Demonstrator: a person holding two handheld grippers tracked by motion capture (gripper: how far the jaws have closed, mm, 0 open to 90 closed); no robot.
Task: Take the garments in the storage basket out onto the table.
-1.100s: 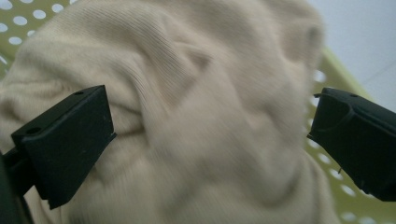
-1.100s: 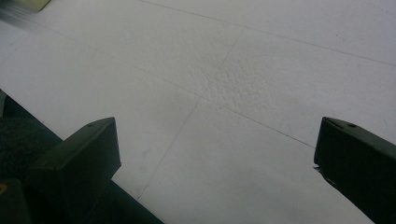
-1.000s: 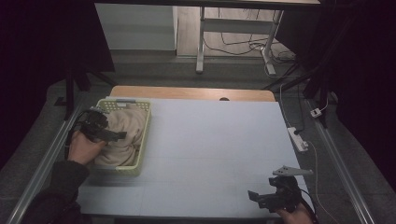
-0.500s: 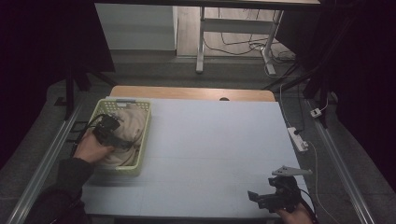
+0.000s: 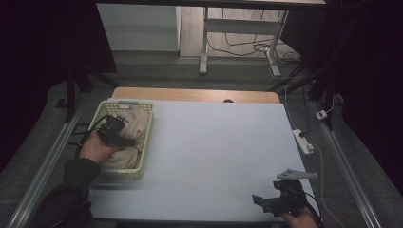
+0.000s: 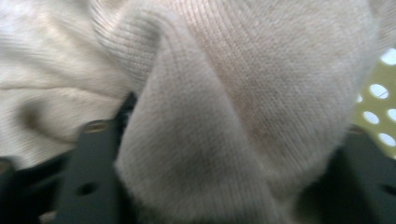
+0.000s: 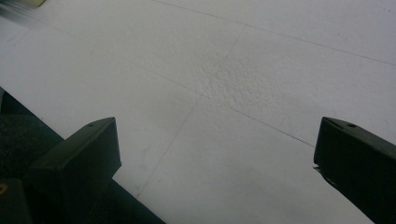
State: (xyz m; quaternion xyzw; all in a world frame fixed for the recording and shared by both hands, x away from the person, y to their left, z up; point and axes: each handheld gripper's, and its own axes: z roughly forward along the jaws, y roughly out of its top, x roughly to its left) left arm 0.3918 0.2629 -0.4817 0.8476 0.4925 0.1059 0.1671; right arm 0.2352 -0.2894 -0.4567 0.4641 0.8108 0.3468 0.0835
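A cream knit garment (image 5: 138, 127) lies piled in a pale green basket (image 5: 121, 174) at the table's left. My left gripper (image 5: 117, 124) is down in the basket on top of it. In the left gripper view its jaws have just been closing, and a thick fold of the garment (image 6: 243, 93) is bunched between them, so the left gripper (image 6: 226, 133) is shut on it. My right gripper (image 5: 260, 203) rests at the table's near right edge. The right gripper view has the right gripper (image 7: 217, 128) open with only table between its jaws.
The white table top (image 5: 214, 147) spreads between the two hands. The basket's perforated wall (image 6: 376, 109) is just right of the fold. A white power strip (image 5: 303, 141) lies at the table's right edge. A wooden strip (image 5: 190, 94) runs along the far edge.
The left hand has moved from the basket's near left side farther in over the garment and lowered onto it. The right hand has kept still.
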